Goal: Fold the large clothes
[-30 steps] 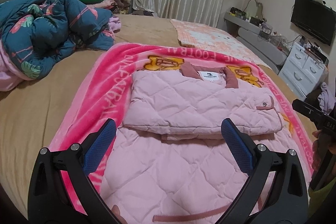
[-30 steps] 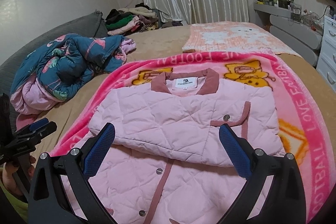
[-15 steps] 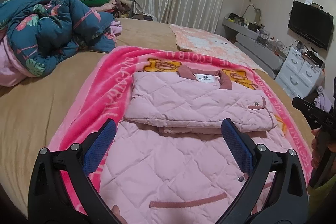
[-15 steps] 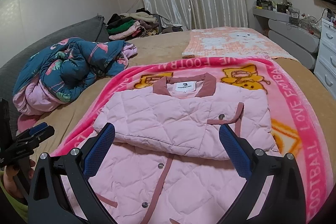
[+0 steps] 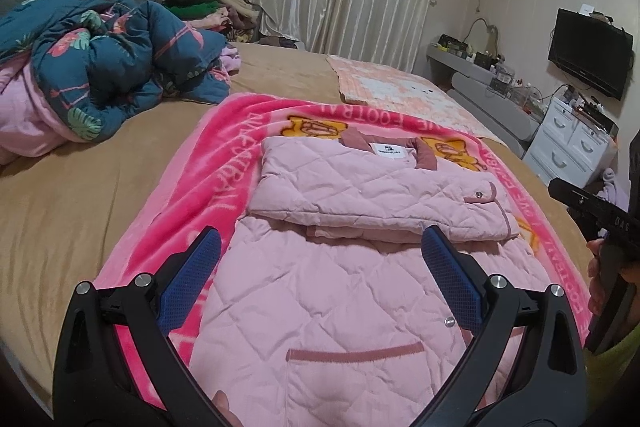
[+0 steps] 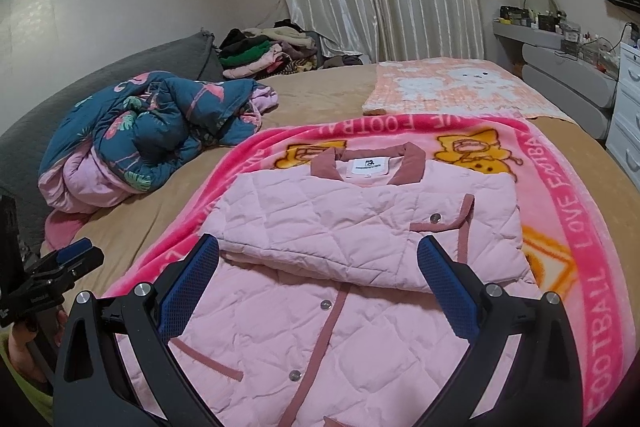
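A pink quilted jacket (image 5: 360, 291) with a dusty-rose collar lies on a bright pink blanket (image 5: 208, 179) on the bed. Its sleeves are folded across the chest as a thick band (image 5: 372, 199); the lower half lies flat toward me. It also shows in the right wrist view (image 6: 360, 227). My left gripper (image 5: 320, 267) is open and empty, above the lower half. My right gripper (image 6: 318, 267) is open and empty, above the lower half near the button strip. Each gripper shows at the edge of the other's view.
A crumpled dark blue flamingo quilt (image 5: 100, 75) lies at the left on the tan bed sheet (image 5: 60, 211). A pile of clothes (image 6: 260, 55) sits by the curtains. A peach blanket (image 6: 452, 87) lies at the far right. White drawers (image 5: 572, 147) and a TV (image 5: 590, 53) stand right of the bed.
Both grippers have drawn back and risen, so more of the jacket's lower half, its pocket trim and buttons, shows. Both stay open. The jacket has not moved.
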